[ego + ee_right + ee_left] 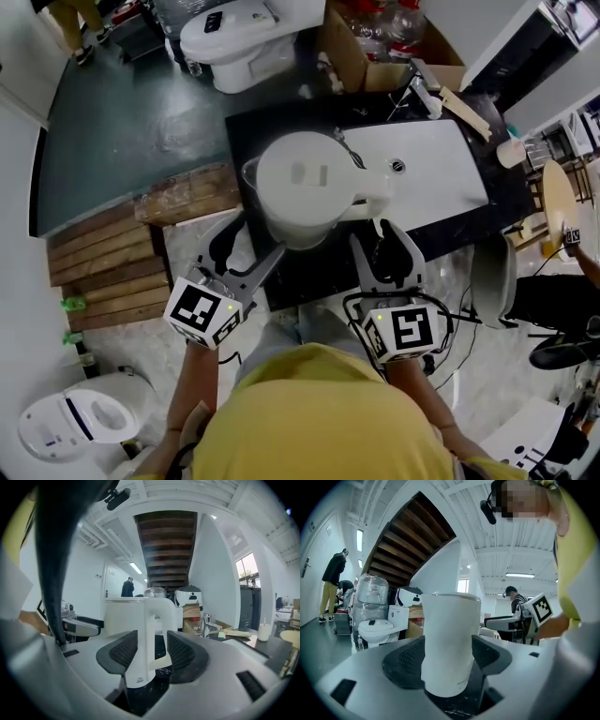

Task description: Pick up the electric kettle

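Black desk (459, 230) with a white sink (431, 164) fills the upper centre of the head view, and the kettle (300, 187) stands at its lower left. The left hand-held gripper (248, 248) is part open around the kettle's body, the right hand-held gripper (382, 248) wide around the handle (150, 634), neither clamping. The smooth shell looks slippery and possibly water-heavy, so the stiff handle seems the safer hold

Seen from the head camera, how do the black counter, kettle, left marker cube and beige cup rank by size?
1. black counter
2. kettle
3. left marker cube, though nearness to the camera enlarges it
4. beige cup
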`<state>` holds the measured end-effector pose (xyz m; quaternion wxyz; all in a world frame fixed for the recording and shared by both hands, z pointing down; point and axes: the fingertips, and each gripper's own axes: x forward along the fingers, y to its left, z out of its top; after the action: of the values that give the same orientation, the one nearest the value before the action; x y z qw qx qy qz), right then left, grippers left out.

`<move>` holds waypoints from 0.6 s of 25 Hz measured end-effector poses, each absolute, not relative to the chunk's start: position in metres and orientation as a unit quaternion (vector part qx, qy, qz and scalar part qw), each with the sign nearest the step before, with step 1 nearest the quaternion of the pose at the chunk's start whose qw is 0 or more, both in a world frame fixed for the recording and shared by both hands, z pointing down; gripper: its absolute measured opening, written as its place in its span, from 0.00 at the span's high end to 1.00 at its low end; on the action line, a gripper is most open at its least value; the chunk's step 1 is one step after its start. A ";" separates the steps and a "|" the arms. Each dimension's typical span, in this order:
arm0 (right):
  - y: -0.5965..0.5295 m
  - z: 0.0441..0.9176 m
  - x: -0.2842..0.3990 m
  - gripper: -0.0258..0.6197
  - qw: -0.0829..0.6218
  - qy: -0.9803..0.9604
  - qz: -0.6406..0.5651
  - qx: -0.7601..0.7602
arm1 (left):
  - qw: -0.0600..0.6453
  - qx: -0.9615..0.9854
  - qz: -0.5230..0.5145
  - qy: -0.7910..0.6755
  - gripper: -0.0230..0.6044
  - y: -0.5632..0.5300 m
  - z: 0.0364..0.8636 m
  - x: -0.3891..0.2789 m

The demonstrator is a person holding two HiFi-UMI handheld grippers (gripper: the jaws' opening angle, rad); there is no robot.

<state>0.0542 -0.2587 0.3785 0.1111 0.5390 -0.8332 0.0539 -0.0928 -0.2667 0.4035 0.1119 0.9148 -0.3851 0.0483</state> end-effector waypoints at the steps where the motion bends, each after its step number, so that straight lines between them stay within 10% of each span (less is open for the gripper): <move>1: -0.260 0.380 0.055 0.66 0.114 -0.832 0.054 0.540 | 0.109 0.915 0.053 -0.384 0.47 -0.269 0.406 -0.093; 15: -0.294 0.399 0.073 0.61 0.139 -0.809 0.043 0.570 | 0.068 0.948 0.056 -0.307 0.32 -0.283 0.412 -0.082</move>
<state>0.0732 -0.2943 0.3992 0.1388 0.5696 -0.8090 0.0428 -0.0816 -0.2835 0.4117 0.0677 0.9477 -0.3069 0.0559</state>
